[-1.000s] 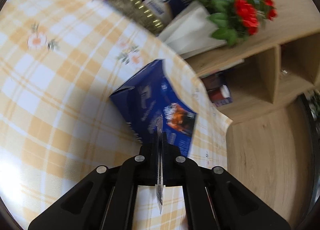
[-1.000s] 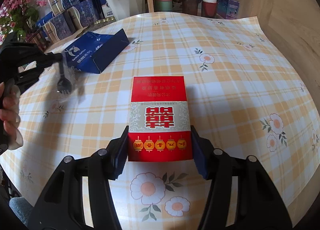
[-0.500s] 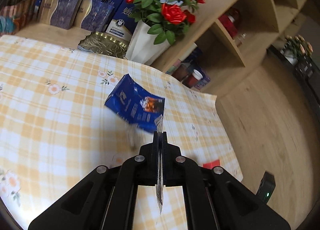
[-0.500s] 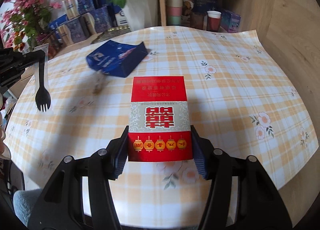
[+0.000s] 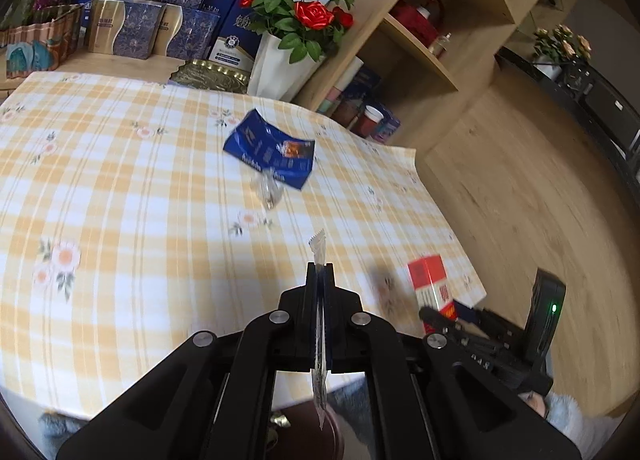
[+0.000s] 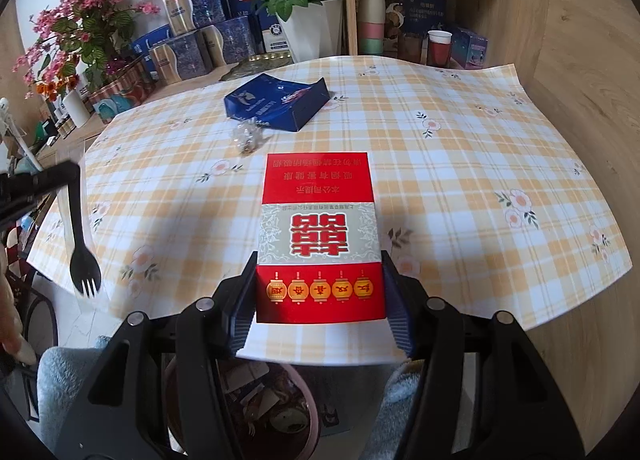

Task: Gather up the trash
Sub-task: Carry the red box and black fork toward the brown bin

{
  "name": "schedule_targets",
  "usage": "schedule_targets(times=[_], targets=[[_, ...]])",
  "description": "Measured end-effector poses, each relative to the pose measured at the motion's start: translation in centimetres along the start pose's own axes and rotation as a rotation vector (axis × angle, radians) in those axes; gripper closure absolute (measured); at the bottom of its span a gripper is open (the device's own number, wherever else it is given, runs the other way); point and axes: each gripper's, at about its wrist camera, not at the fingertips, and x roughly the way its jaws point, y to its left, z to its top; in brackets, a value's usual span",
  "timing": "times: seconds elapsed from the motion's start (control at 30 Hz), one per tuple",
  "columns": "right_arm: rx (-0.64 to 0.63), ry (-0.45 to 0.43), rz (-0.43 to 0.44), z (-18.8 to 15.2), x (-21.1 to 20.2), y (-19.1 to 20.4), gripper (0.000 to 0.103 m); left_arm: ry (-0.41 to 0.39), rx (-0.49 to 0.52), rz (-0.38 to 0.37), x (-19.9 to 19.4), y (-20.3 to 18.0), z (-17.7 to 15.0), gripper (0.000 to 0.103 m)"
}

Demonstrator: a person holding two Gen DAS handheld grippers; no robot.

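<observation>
both tools higher now; fork and red box still gripped

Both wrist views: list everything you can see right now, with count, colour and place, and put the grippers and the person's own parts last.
Red box: one, red and silver, clamped in the right gripper.
Wrapped fork: one, black in clear wrapper, hanging from the left gripper.
Blue box: one, lying on the table's far side.
Clear crumpled wrapper: one, beside the blue box.
Tablecloth: one, yellow plaid with flowers.
Bin: one, brown, below the table edge, litter inside.
Rose bouquet: one, red, white vase, behind the table.
Right gripper: black, shut on the box.
Left gripper: black, shut on the wrapper.
Sleeves: grey, fuzzy.
</observation>
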Motion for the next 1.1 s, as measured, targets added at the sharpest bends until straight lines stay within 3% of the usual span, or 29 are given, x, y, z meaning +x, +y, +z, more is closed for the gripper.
schedule_targets(times=[0.3, 0.53, 1.1], targets=[[-0.025, -0.006, 0.016, -2.7, -2.1, 1.5, 0.046, 0.015, 0.018, 0.002, -2.8, -0.5, -5.7, 0.1], [-0.038, -0.009, 0.04, -4.4, -2.7, 2.7, 0.046, 0.074, 0.037, 0.017, -3.5, -0.2, -10.0, 0.1], [-0.024, 0.016, 0.075, -7.7, -2.5, 3.3, 0.046, 0.266, 0.02, 0.096, 0.8, 3.1, -18.2, 0.1]])
